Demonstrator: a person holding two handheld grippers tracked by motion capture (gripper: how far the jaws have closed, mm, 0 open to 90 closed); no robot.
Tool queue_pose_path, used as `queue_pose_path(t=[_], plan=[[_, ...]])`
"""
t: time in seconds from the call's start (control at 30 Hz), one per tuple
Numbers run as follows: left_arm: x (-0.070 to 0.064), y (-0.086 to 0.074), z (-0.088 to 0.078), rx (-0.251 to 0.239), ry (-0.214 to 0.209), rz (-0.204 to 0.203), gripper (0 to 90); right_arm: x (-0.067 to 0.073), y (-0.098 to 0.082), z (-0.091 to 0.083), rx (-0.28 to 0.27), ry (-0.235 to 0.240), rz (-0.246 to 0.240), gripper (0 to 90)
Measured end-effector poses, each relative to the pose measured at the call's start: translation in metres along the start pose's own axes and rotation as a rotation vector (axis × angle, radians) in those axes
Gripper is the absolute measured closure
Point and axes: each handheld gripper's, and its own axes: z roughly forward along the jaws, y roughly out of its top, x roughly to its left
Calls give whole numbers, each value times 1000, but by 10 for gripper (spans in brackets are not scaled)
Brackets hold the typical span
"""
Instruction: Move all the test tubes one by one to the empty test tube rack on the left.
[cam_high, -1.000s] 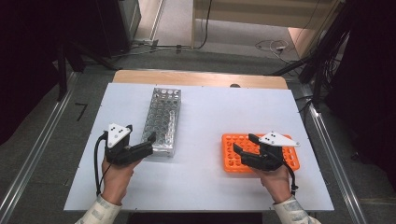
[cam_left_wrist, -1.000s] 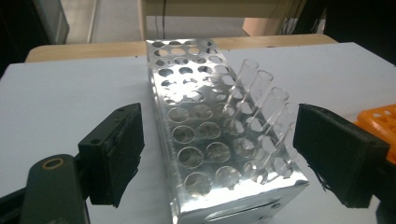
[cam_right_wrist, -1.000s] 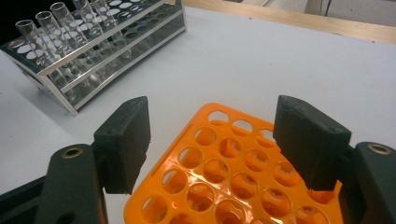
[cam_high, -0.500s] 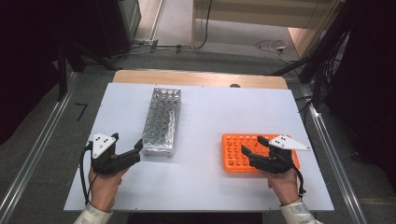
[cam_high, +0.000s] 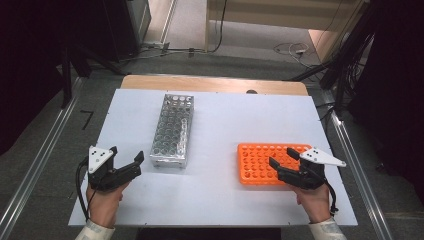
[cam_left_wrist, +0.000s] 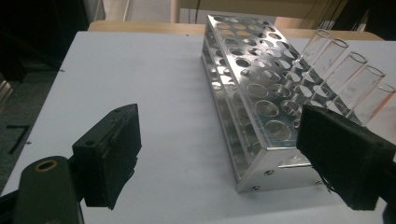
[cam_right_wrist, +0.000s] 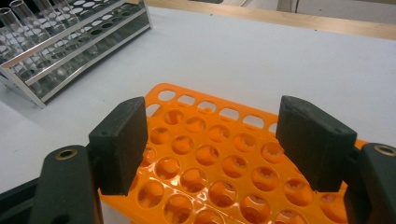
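Item 1: a metal tube rack (cam_high: 172, 130) is being carried by the white surface (cam_high: 225, 200), lying lengthwise at about 10 o'clock from the surface's centre. In the left gripper view, clear glass test tubes (cam_left_wrist: 343, 81) are being held in the rack's row at the right of that view, leaning.

Item 2: an orange tube rack (cam_high: 265, 162) is being carried at about 4 o'clock; its holes are being shown unfilled in the right gripper view.

Item 3: the left gripper (cam_high: 125, 167) is being held at about 8 o'clock, just beside the metal rack's near end, fingers (cam_left_wrist: 109, 156) wide apart, nothing between them.

Item 4: the right gripper (cam_high: 281, 162) is being held over the orange rack's near right part, fingers (cam_right_wrist: 119, 144) wide apart, nothing gripped.
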Motion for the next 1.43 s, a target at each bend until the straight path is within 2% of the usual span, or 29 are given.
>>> queue_pose_path(t=[0.2,0.43,0.8,1.03,1.3,1.37,1.43], plan=[[11,-6,-2,7,38,-2,136,-12,-4,-10,-4,-35,23,236],[24,-10,-6,7,76,-14,136,-34,-12,-23,-13,-84,69,236],[41,-18,-13,24,116,-29,136,-55,-23,-38,-6,-170,84,234],[53,-24,-15,38,129,-64,136,-66,-34,-48,9,-216,94,229],[62,-29,-12,70,152,-81,136,-78,-46,-63,24,-233,141,224],[61,-30,-10,78,148,-86,136,-78,-49,-64,34,-234,142,223],[58,-31,-8,90,144,-75,136,-79,-53,-65,41,-235,155,223]])
